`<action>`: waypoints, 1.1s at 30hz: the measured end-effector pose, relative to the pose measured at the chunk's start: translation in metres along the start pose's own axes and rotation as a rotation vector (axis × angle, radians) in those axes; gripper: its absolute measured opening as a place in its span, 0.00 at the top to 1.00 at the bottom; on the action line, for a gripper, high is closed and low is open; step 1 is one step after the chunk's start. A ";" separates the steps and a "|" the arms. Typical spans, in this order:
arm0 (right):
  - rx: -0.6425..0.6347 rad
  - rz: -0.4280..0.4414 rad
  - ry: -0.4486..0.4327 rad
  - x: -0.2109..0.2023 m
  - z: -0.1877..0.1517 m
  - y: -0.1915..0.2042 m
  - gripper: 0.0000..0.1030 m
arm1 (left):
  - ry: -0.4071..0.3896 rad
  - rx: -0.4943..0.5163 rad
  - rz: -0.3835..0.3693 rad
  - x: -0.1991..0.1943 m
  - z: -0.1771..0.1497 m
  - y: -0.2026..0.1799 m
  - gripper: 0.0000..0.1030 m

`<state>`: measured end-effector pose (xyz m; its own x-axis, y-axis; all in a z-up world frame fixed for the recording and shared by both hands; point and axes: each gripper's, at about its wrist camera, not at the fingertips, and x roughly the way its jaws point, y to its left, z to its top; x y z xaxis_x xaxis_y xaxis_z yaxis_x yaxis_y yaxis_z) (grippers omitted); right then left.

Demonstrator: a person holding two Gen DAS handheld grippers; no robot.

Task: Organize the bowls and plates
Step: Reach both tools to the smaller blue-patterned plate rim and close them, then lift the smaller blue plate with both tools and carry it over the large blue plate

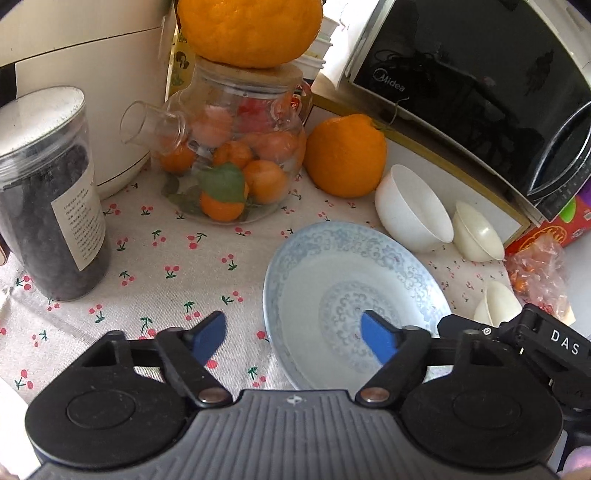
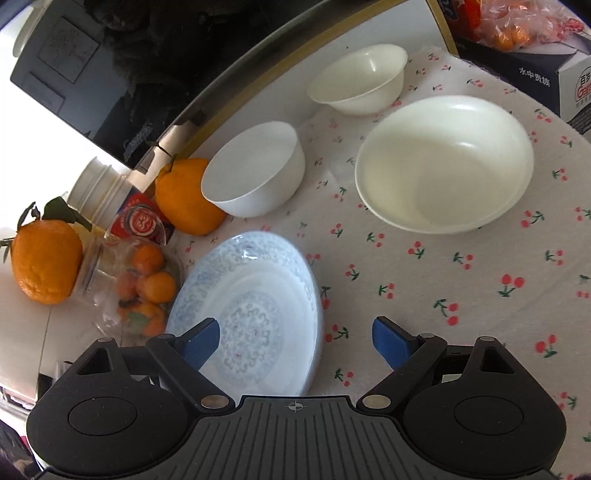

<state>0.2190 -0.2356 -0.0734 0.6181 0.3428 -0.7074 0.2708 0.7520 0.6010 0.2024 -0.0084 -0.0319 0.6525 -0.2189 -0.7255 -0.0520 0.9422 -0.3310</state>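
Observation:
A blue-patterned plate (image 1: 354, 280) (image 2: 255, 295) lies on the cherry-print tablecloth (image 1: 166, 258). My left gripper (image 1: 295, 338) is open and straddles the plate's left rim: one blue finger (image 1: 378, 339) hangs over the plate and the other stays outside it. My right gripper (image 2: 295, 343) is open across the opposite rim, one finger (image 2: 201, 341) over the plate. Neither presses on it. Behind the plate stand a white bowl (image 1: 413, 210) (image 2: 255, 173) and a small cream bowl (image 1: 476, 232) (image 2: 358, 77). A large cream bowl (image 2: 443, 162) sits to the right.
A glass teapot of small oranges (image 1: 232, 147) with a big orange (image 1: 251, 29) on its lid, a loose orange (image 1: 345, 155), a dark jar (image 1: 48, 192) and a rice cooker (image 1: 92, 55) crowd the left. A microwave (image 1: 480, 92) and a bag of oranges (image 1: 539, 269) stand behind.

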 end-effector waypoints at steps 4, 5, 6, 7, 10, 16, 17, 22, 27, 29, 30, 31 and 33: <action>0.006 -0.004 -0.004 0.004 -0.003 0.002 0.12 | 0.000 -0.023 -0.007 0.003 0.000 0.002 0.46; 0.005 -0.002 -0.006 0.004 -0.003 0.002 0.12 | 0.000 -0.026 -0.009 0.003 -0.001 0.002 0.50; 0.006 0.005 -0.006 0.004 -0.004 0.003 0.14 | -0.001 -0.027 -0.010 0.003 -0.001 0.002 0.52; 0.007 0.011 -0.004 0.004 -0.004 0.003 0.15 | 0.000 -0.026 -0.011 0.004 -0.001 0.002 0.55; -0.004 0.005 -0.003 0.006 -0.006 0.005 0.25 | 0.004 -0.025 -0.015 0.005 -0.001 0.002 0.62; -0.001 0.003 0.005 0.007 -0.007 0.005 0.51 | 0.013 -0.025 -0.013 0.008 -0.002 0.004 0.72; -0.003 0.005 0.008 0.008 -0.007 0.005 0.56 | 0.013 -0.025 -0.011 0.008 -0.002 0.004 0.73; -0.028 -0.025 0.002 0.007 -0.009 0.006 0.65 | 0.010 -0.026 -0.001 0.008 -0.003 0.006 0.78; -0.027 -0.029 0.006 0.006 -0.008 0.004 0.72 | 0.007 -0.011 0.006 0.007 -0.003 0.005 0.79; -0.025 -0.025 0.009 0.005 -0.007 0.004 0.72 | 0.005 -0.011 0.008 0.006 -0.003 0.004 0.79; -0.024 -0.022 0.007 0.004 -0.007 0.004 0.72 | 0.003 -0.013 0.005 0.005 -0.003 0.005 0.79; -0.023 -0.019 0.005 0.003 -0.006 0.005 0.72 | 0.001 -0.013 0.002 0.004 -0.002 0.005 0.80; -0.023 -0.012 0.001 0.001 -0.005 0.006 0.72 | -0.007 -0.005 -0.001 0.001 -0.001 0.004 0.80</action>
<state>0.2171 -0.2277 -0.0720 0.6143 0.3338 -0.7150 0.2615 0.7688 0.5836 0.2022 -0.0052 -0.0350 0.6580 -0.2183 -0.7207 -0.0550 0.9406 -0.3352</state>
